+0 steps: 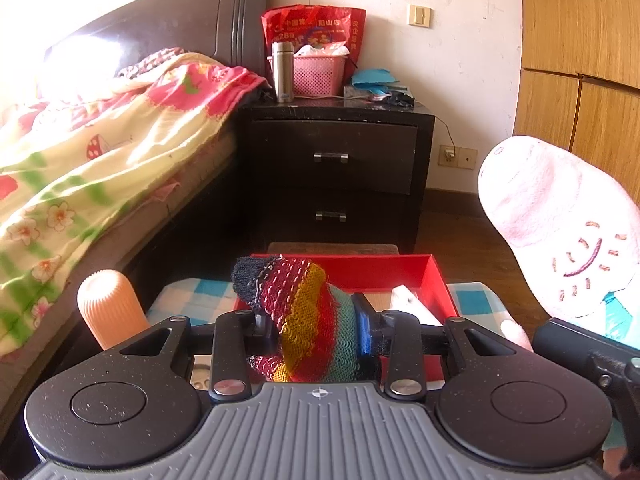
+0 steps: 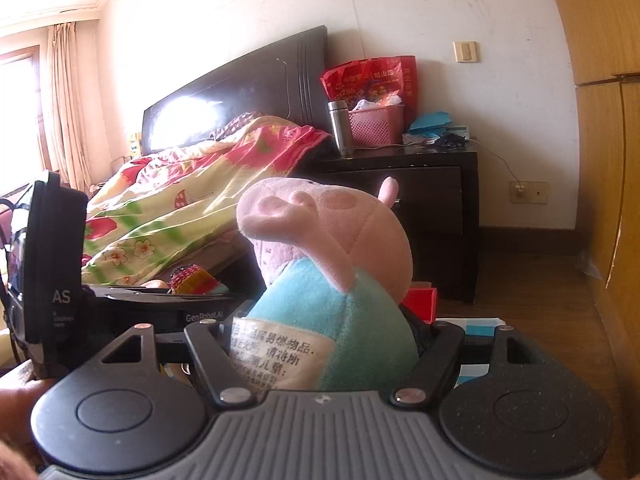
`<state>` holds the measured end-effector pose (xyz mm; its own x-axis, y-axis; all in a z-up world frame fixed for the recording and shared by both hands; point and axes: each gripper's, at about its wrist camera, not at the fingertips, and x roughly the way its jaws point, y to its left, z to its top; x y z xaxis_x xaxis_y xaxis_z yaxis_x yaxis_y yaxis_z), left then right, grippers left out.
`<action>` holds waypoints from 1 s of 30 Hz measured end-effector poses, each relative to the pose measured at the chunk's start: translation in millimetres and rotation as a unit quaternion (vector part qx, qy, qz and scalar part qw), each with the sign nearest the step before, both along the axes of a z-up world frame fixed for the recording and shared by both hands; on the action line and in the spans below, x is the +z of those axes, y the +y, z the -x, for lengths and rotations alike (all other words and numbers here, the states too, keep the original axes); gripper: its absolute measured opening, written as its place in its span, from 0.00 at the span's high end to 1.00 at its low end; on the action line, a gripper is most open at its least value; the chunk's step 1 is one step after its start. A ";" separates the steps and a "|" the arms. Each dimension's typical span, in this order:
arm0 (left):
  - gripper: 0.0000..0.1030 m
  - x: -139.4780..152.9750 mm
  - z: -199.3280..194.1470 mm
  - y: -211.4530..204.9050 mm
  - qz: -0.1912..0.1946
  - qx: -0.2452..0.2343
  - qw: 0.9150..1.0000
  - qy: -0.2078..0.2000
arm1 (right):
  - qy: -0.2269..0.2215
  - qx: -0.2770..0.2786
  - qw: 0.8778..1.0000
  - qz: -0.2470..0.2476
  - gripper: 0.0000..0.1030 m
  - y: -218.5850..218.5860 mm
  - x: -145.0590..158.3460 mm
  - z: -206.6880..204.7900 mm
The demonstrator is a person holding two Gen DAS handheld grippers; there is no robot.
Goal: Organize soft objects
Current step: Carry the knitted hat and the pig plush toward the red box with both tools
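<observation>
A: We have the knitted sock (image 1: 308, 316) pinched between the jaws of the left gripper (image 1: 316, 328), low in the middle of the left view, hanging above the red box (image 1: 424, 276). The jaws are narrow on it, and only a bunched part of the knit is caught.

B: Then our worry is slack. Most of the sock flops free over the pads, so it could slide out if we tip it, and it might land on the checked cloth (image 1: 180, 300) beside the box.

A: The right gripper (image 2: 324, 344) is clamped on the pig toy (image 2: 320, 264) by its blue body, jaws fairly wide around it. The head stands high in the centre of the right view.

B: That head looks heavy against a low grip. We judge it could swing or twist in the jaws.

A: Also, the two grippers are close; the toy's head fills the right edge of the left view.

B: So we could knock them together over the box, and the white thing (image 1: 408, 300) already inside leaves less room.
</observation>
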<state>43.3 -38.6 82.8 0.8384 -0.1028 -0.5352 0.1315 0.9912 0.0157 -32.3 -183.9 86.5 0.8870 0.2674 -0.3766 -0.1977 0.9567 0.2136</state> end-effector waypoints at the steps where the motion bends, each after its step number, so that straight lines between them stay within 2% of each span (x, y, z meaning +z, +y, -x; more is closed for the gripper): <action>1: 0.64 -0.1 -0.8 -0.4 -0.001 0.000 1.000 -0.001 | -0.002 -0.002 1.000 0.002 0.52 -0.2 -0.8 -1.3; 16: 0.62 -2.9 -23.5 -8.9 -0.011 0.008 1.000 -0.006 | -0.035 -0.033 0.998 0.033 0.52 4.5 -1.7 -16.4; 30: 0.61 -10.3 -55.1 -11.1 -0.014 0.018 1.000 -0.002 | -0.039 -0.054 0.996 0.062 0.52 -0.2 -8.1 -54.6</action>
<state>98.4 -49.8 72.5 0.8437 -0.0571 -0.5337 0.0950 0.9945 0.0437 22.3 -184.1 78.4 0.9362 0.1241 -0.3288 -0.1032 0.9914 0.0803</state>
